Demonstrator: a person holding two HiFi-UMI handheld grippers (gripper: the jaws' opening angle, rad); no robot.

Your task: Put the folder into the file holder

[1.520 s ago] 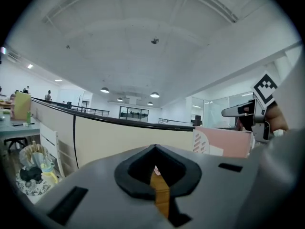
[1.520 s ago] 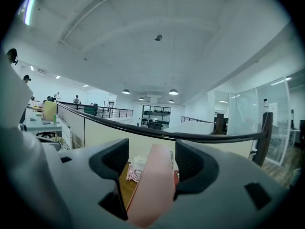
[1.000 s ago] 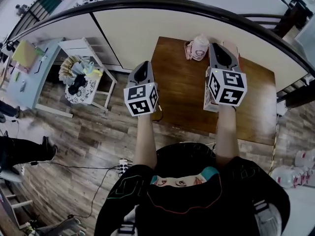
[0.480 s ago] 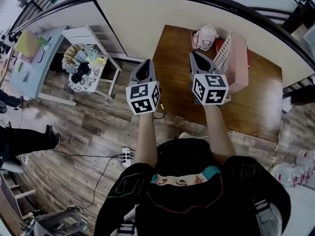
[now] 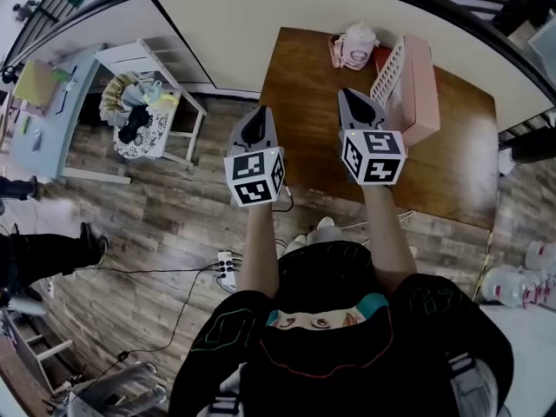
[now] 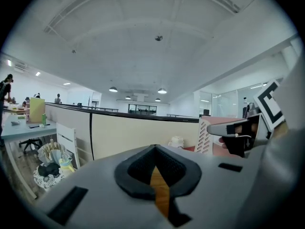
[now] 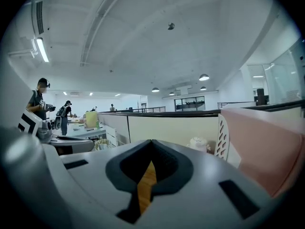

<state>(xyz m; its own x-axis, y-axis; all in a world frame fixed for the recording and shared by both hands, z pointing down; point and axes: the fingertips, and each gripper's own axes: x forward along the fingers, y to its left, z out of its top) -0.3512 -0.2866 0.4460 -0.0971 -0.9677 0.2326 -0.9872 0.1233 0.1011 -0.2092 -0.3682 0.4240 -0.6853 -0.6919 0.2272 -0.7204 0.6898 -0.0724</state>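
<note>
The pink folder (image 5: 423,87) stands upright in the white slotted file holder (image 5: 387,73) at the back right of the wooden table (image 5: 317,150). My right gripper (image 5: 352,95) hovers just left of the holder, apart from it, shut with nothing in it. My left gripper (image 5: 258,111) hangs over the table's left edge, shut and empty too. In the right gripper view the folder (image 7: 261,147) and the holder (image 7: 222,136) fill the right side beyond the shut jaws of the right gripper (image 7: 151,145). The left gripper (image 6: 155,150) faces the partition, with the holder (image 6: 205,135) to its right.
A white and pink pot (image 5: 355,45) sits at the table's back edge, left of the holder. A cream partition (image 5: 234,33) runs behind the table. A white stool with clothes (image 5: 139,118) stands left on the floor, a power strip (image 5: 226,269) below.
My right gripper has pulled back from over the file holder, toward me and to the left, and now shows nothing in it. The folder now shows standing in the holder. The left gripper barely moved.
</note>
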